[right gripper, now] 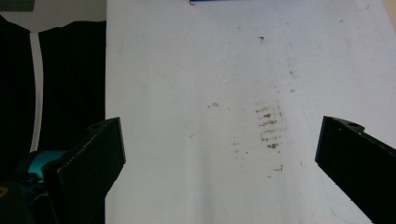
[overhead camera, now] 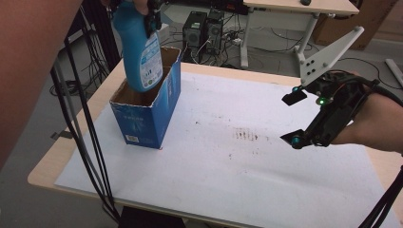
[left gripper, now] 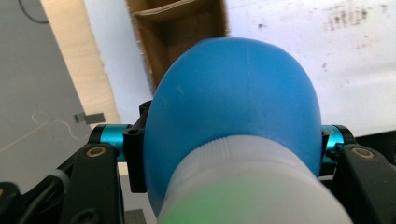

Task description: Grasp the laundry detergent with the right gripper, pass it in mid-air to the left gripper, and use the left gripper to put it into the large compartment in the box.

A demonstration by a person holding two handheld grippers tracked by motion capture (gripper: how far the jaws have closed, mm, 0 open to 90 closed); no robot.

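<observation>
Bottle (overhead camera: 140,52) upright, pinched at neck by left gripper (overhead camera: 152,14), base inside far-left box (overhead camera: 152,114); right gripper (overhead camera: 295,118) spread, well apart.

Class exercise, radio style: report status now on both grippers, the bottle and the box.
Left hand-held gripper shut on blue bottle, its base inside open blue box. Right hand-held gripper open, hovering over white sheet. Nothing in the way.

Blues over white
Bottle (overhead camera: 140,52) bright blue, white cap, pale printed label — box (overhead camera: 147,111) darker blue, brown inside — sheet (overhead camera: 237,161) white, dark smudges.
</observation>
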